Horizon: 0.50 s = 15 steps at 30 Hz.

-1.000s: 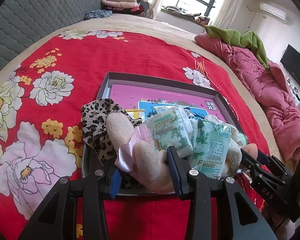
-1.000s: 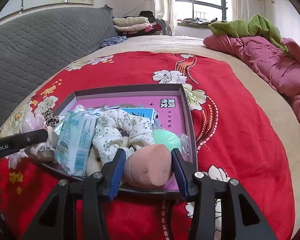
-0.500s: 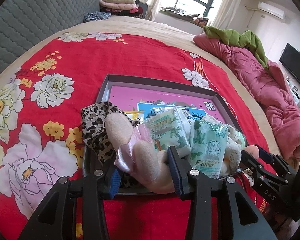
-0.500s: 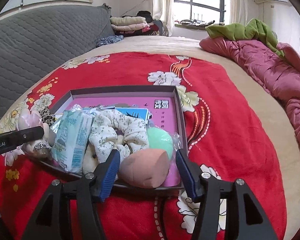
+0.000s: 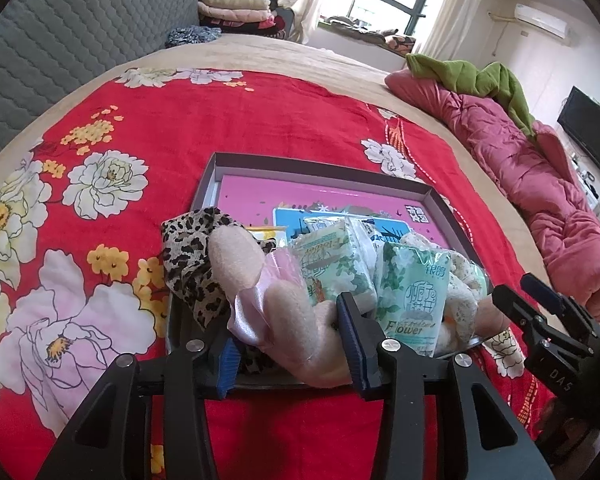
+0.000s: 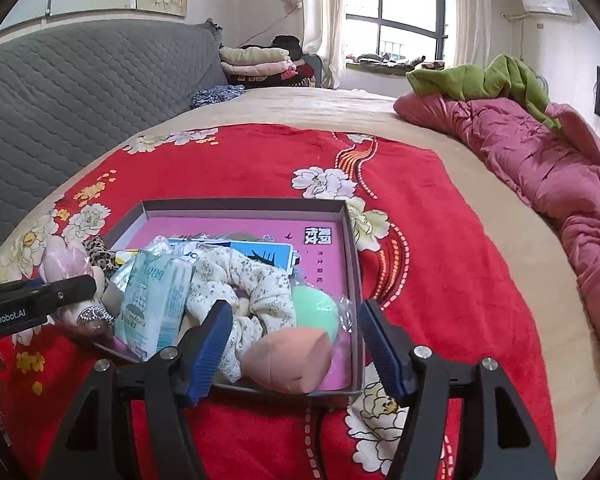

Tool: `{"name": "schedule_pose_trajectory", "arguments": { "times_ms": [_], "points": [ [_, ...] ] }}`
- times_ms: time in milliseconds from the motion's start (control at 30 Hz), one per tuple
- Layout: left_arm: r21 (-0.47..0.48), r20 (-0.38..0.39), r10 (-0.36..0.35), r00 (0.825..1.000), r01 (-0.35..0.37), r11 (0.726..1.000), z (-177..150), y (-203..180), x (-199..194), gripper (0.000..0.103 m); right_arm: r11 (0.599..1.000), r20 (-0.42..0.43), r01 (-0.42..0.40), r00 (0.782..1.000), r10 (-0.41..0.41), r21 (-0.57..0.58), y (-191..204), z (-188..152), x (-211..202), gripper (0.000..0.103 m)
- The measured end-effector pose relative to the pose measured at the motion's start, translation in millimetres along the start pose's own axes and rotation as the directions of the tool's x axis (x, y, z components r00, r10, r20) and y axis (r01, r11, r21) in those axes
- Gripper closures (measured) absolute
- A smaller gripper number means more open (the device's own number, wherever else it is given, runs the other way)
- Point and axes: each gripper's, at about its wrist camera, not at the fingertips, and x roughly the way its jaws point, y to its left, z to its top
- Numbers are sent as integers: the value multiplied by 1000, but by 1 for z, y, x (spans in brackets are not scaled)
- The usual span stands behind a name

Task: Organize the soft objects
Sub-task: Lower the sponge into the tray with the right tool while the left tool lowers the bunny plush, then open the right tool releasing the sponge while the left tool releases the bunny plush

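A grey box (image 5: 320,162) with a pink floor lies on the red floral blanket (image 5: 220,112). My left gripper (image 5: 288,350) is shut on a pink plush toy (image 5: 296,316) at the box's near edge, beside a leopard-print cloth (image 5: 188,256) and two green tissue packs (image 5: 414,300). My right gripper (image 6: 296,340) is open; a peach sponge (image 6: 288,360) lies loose between its fingers in the box (image 6: 352,264). A floral scrunchie (image 6: 240,280), a green sponge (image 6: 314,312) and a tissue pack (image 6: 156,304) lie behind it.
A crumpled pink quilt (image 6: 540,168) with a green garment (image 6: 488,80) runs along the right of the bed. A grey quilted headboard (image 6: 80,76) and folded clothes (image 6: 256,60) stand at the far left. A television (image 5: 588,136) hangs on the right wall.
My right gripper has opened and let go of the peach sponge, which now rests in the box, and has drawn back a little. My left gripper stays shut on the plush toy.
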Motion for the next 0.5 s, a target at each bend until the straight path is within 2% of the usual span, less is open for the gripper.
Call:
{"name": "schedule_pose_trajectory", "arguments": {
  "times_ms": [233,433,500],
  "points": [
    [-9,4,-9,1000,9,1000,2,2,-4,47,1000,27,5,1000,-5,-8,5,5,-10,34],
    [-9,21,3,1000,-3,1000,2,-1,-13,36,1000,47,-17,999,18,-11,11,6,-23,33],
    [-15,40,6,999,-5,1000,2,-2,-21,30,999,48,-38,998,38,-4,13,6,-27,33]
  ]
}}
